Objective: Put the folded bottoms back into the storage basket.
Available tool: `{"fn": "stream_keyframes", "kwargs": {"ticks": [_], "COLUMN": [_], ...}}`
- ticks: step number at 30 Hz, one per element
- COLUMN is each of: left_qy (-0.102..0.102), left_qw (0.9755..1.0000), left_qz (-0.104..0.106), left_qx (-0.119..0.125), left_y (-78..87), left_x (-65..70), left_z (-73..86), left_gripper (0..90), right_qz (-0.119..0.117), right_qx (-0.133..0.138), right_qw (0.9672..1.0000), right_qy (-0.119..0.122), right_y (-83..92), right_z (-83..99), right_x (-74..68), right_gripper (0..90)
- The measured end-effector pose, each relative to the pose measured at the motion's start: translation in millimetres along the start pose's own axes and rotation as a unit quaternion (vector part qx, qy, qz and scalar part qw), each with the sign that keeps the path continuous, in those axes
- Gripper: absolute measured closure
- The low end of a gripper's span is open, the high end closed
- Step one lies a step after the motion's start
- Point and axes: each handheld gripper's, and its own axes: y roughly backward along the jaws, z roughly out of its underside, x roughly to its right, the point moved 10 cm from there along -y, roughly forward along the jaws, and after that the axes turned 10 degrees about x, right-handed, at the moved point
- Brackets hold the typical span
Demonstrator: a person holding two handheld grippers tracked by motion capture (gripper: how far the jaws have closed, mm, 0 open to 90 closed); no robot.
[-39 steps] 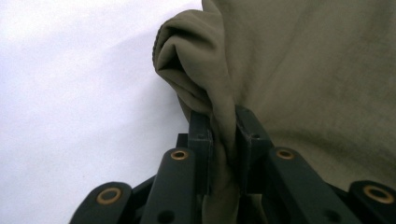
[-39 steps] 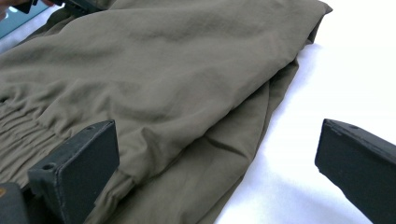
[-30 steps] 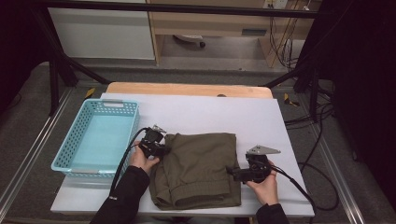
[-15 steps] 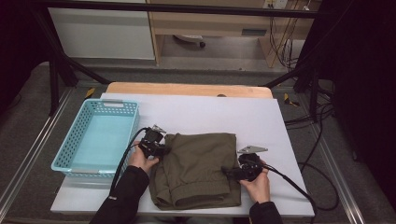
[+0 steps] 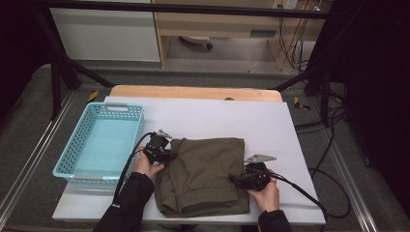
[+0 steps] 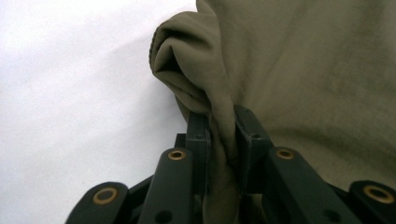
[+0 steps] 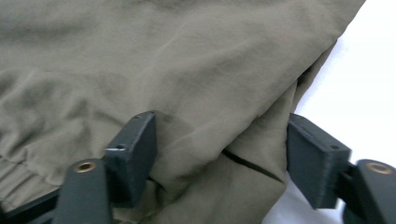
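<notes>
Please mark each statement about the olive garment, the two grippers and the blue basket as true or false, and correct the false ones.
1. The left gripper is shut on a fold of the olive garment. True.
2. The garment lies inside the blue basket. False: it lies on the white table, beside the basket.
3. The right gripper has its jaws around the garment's edge, not yet pressed together. True; they have just been closing.
4. The basket stands at the garment's right in the high view. False: it stands at its left.
</notes>
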Motion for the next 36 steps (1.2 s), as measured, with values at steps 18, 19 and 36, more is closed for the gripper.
{"fn": "stream_keyframes", "kwargs": {"ticks": [18,19,36], "left_qy": [0.011,0.013,0.021], "left_qw": [0.9999,0.9999,0.9992], "left_qz": [0.002,0.003,0.004], "left_qx": [0.002,0.002,0.032], "left_y": [0.2,0.3,19.3], "left_x": [-0.7,-0.7,7.8], "left_z": [-0.3,-0.4,-12.6], "left_gripper": [77.7,77.9,83.4], "right_qz": [-0.05,-0.051,-0.065], "right_qx": [-0.013,-0.013,0.009], "right_qw": [0.9975,0.9974,0.9968], "right_qy": [-0.048,-0.05,-0.046], "right_y": [-1.2,-1.3,9.8], "right_z": [1.0,0.9,-8.1], "right_x": [-13.8,-13.8,-15.2], "right_gripper": [82.8,83.4,84.9]}}
